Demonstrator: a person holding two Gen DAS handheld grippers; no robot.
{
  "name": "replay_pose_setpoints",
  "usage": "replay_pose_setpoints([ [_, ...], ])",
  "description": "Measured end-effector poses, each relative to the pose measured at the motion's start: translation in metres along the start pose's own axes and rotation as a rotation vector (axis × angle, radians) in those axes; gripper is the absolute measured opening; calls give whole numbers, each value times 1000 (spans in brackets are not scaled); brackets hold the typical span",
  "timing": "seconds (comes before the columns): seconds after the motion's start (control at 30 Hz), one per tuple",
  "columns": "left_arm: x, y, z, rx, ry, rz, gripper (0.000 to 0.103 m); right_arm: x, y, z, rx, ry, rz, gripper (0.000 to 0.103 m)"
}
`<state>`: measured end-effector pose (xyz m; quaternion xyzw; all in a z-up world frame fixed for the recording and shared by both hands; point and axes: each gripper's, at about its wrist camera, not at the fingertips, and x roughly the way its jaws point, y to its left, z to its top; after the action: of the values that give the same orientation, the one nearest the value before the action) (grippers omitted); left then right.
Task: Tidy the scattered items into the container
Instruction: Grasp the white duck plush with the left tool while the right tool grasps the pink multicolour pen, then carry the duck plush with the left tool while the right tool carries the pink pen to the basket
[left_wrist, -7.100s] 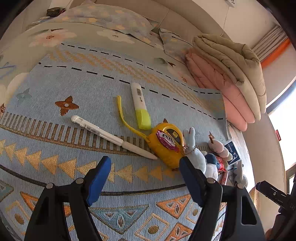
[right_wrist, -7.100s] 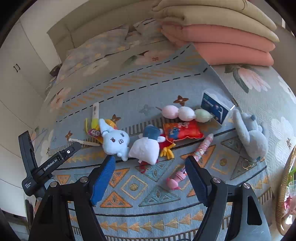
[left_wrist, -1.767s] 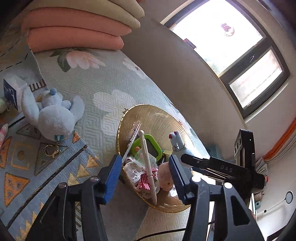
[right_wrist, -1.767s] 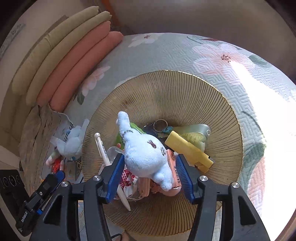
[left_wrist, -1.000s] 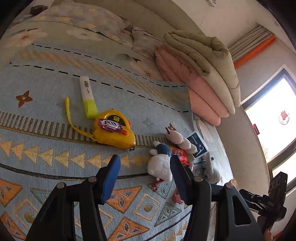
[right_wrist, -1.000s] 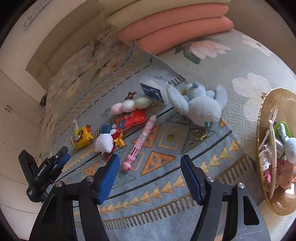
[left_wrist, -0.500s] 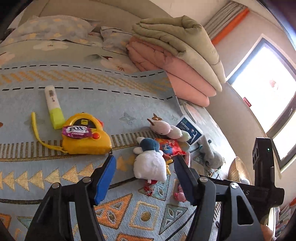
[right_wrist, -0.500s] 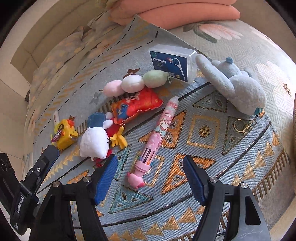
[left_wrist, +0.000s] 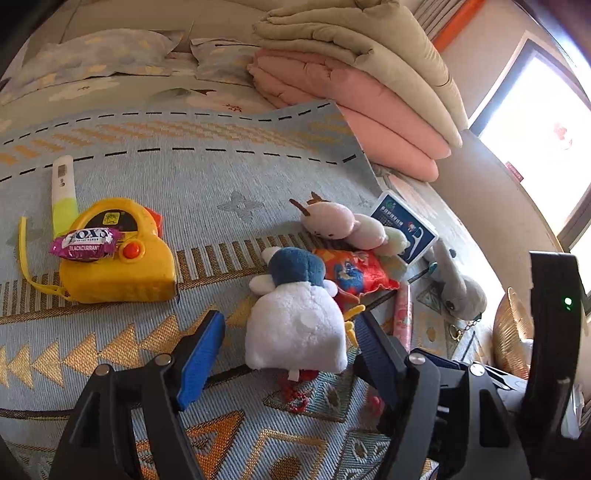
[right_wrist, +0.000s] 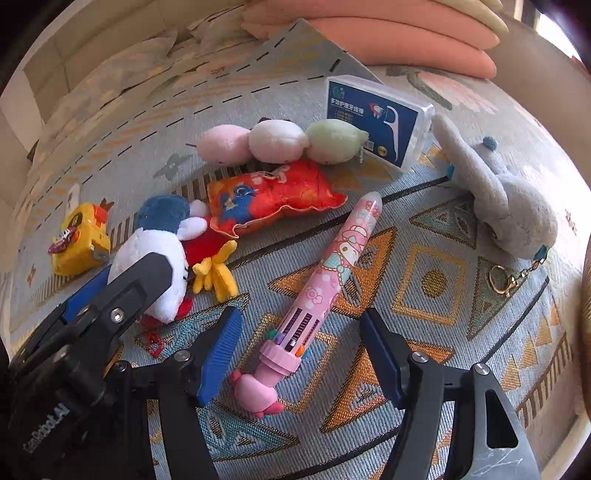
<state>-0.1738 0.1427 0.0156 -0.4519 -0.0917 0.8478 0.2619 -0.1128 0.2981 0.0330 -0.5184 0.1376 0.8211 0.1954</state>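
Right wrist: gripper (right_wrist: 301, 350) wide open, empty, straddling pink pen (right_wrist: 325, 275), cap end pointing away up-right.

Patterned mat (right_wrist: 436, 280) on bed: plush toys (left_wrist: 295, 317), pink pen (right_wrist: 325, 280), tape measure (left_wrist: 114, 254).

Both grippers are back over the mat: the left gripper (left_wrist: 288, 354) now brackets the white plush duck (left_wrist: 295, 325), the right gripper (right_wrist: 301, 350) brackets the pink pen (right_wrist: 325, 280), jaws spread wide.
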Motion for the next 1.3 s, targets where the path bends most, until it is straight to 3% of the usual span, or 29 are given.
replay_pose_setpoints([
  [0.03, 3, -3, 1, 21, -17, 16, 72, -1, 1, -1, -14, -7, -1, 55],
  [0.07, 5, -7, 2, 42, -18, 33, 72, -3, 0, -1, -18, -13, -2, 40],
  [0.13, 7, -11, 3, 69, -21, 43, 68, -6, -6, -1, -14, -22, 1, 30],
  [0.17, 5, -10, 1, 72, -26, 28, 53, -7, -9, -1, -2, -24, 12, 29],
  [0.2, 4, -10, 0, 73, -19, 8, 48, -9, -14, -1, 18, -23, 31, 29],
  [0.43, -19, -19, -1, 112, -58, -54, 48, -40, -46, -2, 107, -108, 121, 25],
  [0.77, -46, -5, 6, 47, -109, -95, 48, -31, -45, -3, 161, -81, 175, 24],
  [0.97, -94, 14, 3, -82, -55, -126, 47, -46, -51, -4, 186, -21, 139, 22],
  [1.17, -135, -14, 39, -16, 69, -67, 47, -80, -80, 8, 260, 145, 259, 22],
  [1.3, -143, -53, 77, 12, 112, -82, 48, -114, -118, 20, 307, 209, 302, 22],
])
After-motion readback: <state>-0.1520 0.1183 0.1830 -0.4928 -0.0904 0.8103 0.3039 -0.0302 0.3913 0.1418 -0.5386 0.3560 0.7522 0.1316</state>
